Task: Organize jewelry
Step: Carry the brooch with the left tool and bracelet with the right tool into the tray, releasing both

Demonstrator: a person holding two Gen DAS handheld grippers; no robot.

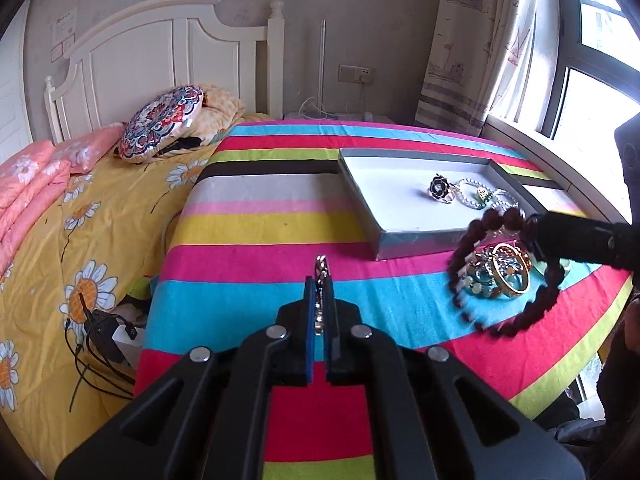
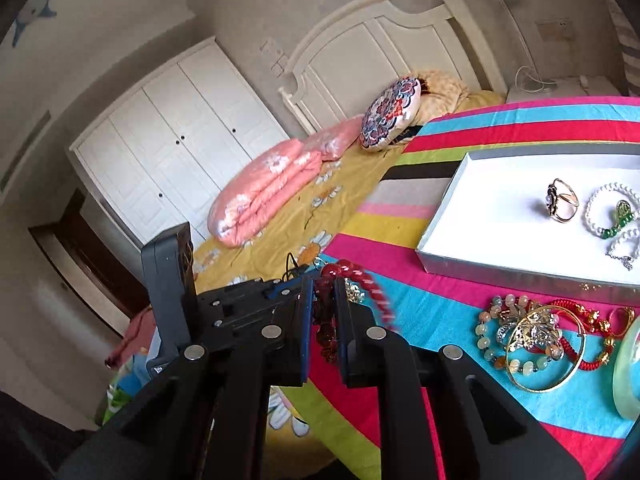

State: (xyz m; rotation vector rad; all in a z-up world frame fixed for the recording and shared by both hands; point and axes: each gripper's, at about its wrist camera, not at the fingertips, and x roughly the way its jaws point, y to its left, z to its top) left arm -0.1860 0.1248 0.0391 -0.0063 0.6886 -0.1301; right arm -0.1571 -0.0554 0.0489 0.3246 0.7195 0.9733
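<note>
My left gripper is shut on a thin silver chain whose clasp sticks out past the fingertips, held above the striped cloth. My right gripper is shut on a string of dark red beads. In the left wrist view the right gripper comes in from the right. The bead string hangs from it as a loop around a pile of bracelets. A silver-walled tray with a white floor holds a black flower ring and a pearl bracelet.
The table wears a bright striped cloth. Loose jewelry lies in front of the tray: a gold bangle, red cord bracelets, a pale jade bangle. A bed with yellow flowered bedding is on the left, a window on the right.
</note>
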